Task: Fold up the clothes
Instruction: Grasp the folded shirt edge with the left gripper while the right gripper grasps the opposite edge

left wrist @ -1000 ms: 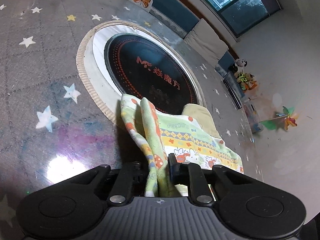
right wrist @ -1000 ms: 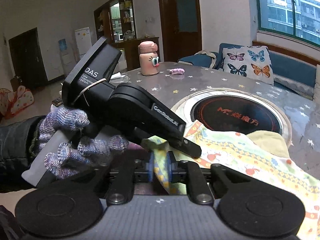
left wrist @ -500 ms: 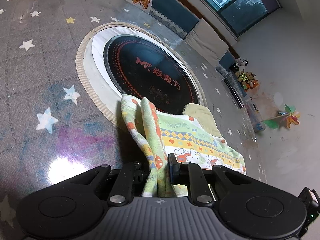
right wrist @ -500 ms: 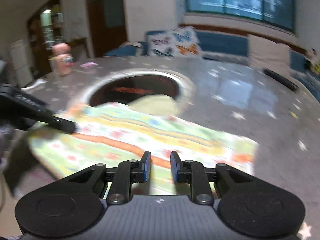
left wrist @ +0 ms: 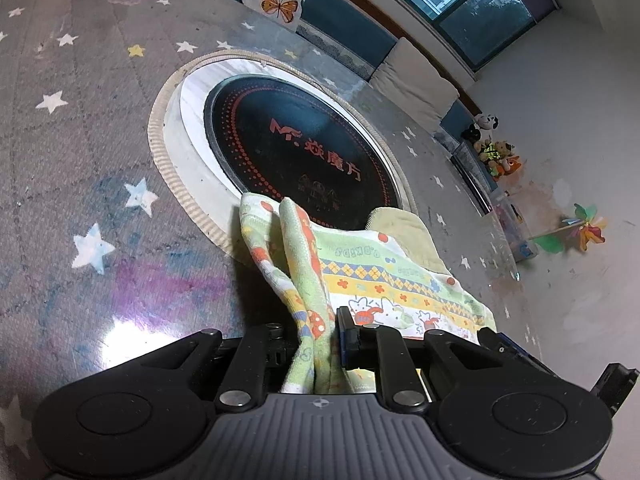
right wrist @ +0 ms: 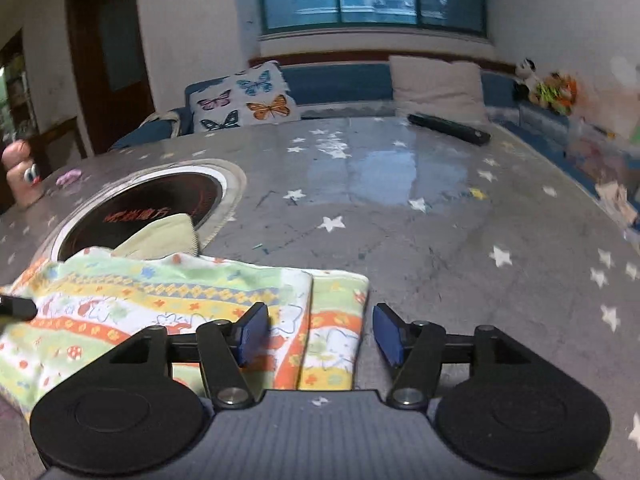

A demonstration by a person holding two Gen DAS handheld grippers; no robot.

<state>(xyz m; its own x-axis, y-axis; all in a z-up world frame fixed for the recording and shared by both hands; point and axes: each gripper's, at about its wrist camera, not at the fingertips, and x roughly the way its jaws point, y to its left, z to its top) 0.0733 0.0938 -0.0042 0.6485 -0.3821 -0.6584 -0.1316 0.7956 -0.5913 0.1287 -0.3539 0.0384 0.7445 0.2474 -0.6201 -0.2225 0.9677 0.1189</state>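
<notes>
Star-printed grey tabletop [right wrist: 400,216] is spreading ahead of both grippers, with a round black cooktop [left wrist: 300,156] sunk into it, a butterfly cushion [right wrist: 248,100] and a dark window beyond, and a black bar-shaped object [right wrist: 448,129] lying near the far edge.

Starting at the left, the left gripper [left wrist: 316,334] is clamping a bunched end of the cloth [left wrist: 384,276], a small printed garment in green, yellow and orange; its fingers [left wrist: 345,332] are sitting close together with the gathered fabric rising up between them and draping forward onto the tabletop. From there the cloth is running away to the right of those fingers, lying flat, with a plain yellow-green part poking out over the cooktop rim.

Further right, the right gripper [right wrist: 316,330] is hovering over the cloth's other end. Its jaws are opening, the blue fingers [right wrist: 253,330] standing well apart, and nothing is being pressed between them; the cloth's doubled edge is lying below the gap, just ahead of the left finger and short of the right one.

Judging by the layered edge, at least one fold seems to be laid already. The left end is still being held up in a bunch, so setting it down, smoothing, and probably another fold are remaining.
</notes>
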